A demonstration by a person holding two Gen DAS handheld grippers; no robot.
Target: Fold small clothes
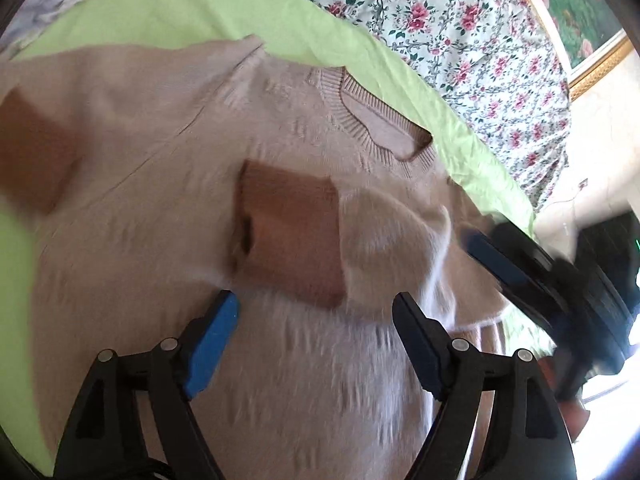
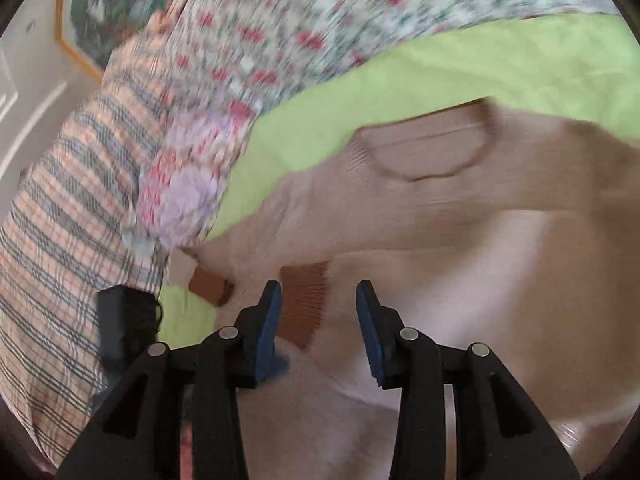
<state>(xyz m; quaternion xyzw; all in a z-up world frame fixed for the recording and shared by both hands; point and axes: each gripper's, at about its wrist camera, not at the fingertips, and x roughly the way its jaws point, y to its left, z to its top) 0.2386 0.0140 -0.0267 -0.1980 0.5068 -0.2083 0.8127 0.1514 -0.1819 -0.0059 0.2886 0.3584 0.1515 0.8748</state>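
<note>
Beige sweater (image 1: 168, 152) lies flat on green sheet (image 1: 168, 12), brown cuff (image 1: 292, 236) folded mid-frame, just ahead of wide, empty left tool (image 1: 316, 312); right tool (image 2: 318, 300) half-open, seemingly empty, nearer.

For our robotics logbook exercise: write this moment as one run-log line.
task: fold small clothes | item: beige sweater flat on green sheet | left gripper: open, empty | right gripper: open, empty | brown cuff folded onto chest

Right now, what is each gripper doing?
Left gripper: open, holding nothing, above the beige knitted sweater.
Right gripper: open, nothing gripped, over its brown ribbed cuff.
</note>
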